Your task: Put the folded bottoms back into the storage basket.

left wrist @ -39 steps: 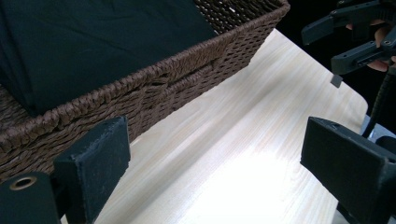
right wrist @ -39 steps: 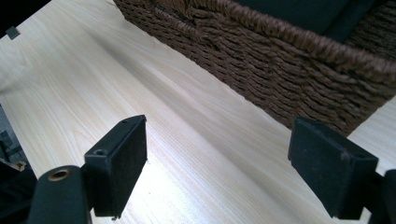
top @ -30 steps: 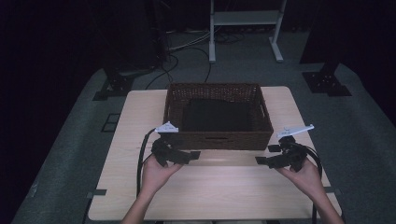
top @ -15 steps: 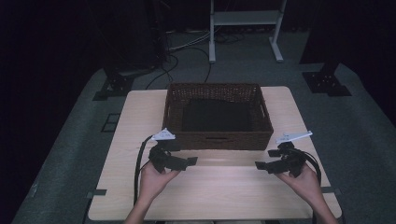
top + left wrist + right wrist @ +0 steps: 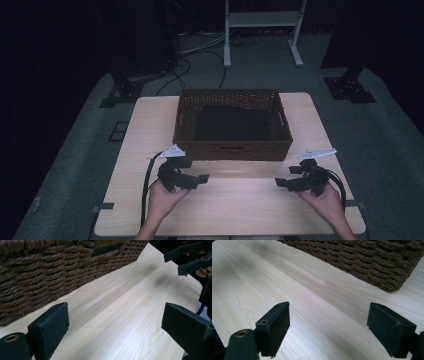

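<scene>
Now both grippers hover over the bare front strip of the table (image 5: 235, 210), empty, with the basket (image 5: 232, 150) just beyond them. From the high view, taking the table's middle as the dial's centre, the left gripper (image 5: 202, 179) sits at about 8 o'clock and the right gripper (image 5: 280, 183) at about 4 o'clock, well apart, their tips turned inward toward each other. The basket lies toward 12 o'clock, against the far half of the table, with a flat dark thing (image 5: 231, 124) lying inside it.

The left gripper's own view shows its jaws spread wide with nothing between them but pale wood; the basket's woven front wall (image 5: 50, 272) fills 10 to 12 o'clock, a handle slot near the top. At 2 o'clock there, the right gripper (image 5: 185, 258) appears farther off, held in a hand (image 5: 203, 262).

The right gripper's own view shows its jaws equally wide apart over the wood, and a basket corner (image 5: 387, 267) at 1 o'clock, near but not touching.
</scene>
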A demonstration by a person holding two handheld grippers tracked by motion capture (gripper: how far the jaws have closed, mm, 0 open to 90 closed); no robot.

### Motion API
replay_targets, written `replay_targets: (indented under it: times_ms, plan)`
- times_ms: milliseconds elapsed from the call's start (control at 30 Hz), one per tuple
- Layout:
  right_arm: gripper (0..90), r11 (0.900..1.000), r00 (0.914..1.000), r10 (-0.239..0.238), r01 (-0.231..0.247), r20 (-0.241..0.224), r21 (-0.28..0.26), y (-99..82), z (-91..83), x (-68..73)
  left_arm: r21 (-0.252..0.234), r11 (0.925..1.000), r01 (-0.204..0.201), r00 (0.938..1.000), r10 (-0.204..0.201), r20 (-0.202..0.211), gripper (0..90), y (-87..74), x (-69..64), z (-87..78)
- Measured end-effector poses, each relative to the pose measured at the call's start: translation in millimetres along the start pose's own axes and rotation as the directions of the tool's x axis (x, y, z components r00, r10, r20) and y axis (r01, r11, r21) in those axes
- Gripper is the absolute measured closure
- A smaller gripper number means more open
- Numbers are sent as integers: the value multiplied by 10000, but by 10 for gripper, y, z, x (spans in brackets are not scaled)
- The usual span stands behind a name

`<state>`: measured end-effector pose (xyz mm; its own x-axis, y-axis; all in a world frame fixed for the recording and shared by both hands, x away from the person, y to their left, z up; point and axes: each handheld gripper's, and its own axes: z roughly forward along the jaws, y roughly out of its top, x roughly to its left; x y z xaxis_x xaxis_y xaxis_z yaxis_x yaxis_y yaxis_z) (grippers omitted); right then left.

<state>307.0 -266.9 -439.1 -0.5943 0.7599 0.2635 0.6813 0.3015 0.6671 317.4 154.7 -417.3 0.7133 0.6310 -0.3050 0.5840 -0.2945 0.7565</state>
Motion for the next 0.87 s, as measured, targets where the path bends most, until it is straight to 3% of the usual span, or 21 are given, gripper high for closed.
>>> replay_targets:
  times_ms: [200, 433, 700, 867]
  plan:
    - [176, 9995, 9995, 299, -299, -64, -119, -126, 7, -44, -89, 9999, 84, 10000, -85, -7, 57, -105, 18, -12]
    - [176, 9994, 9997, 243, -242, 22, -235, -187, -2, -27, -402, 9987, 313, 9995, -311, 58, 57, -234, 45, -31]
    - [172, 9994, 9998, 179, -179, 9, -304, -304, 3, -13, -360, 9992, 145, 9999, -147, -44, 57, -368, 16, -16]
    - [172, 9971, 9989, 451, -459, -157, -602, -407, 9, -36, -393, 9990, 202, 9997, -198, 110, 57, -468, -10, 27]
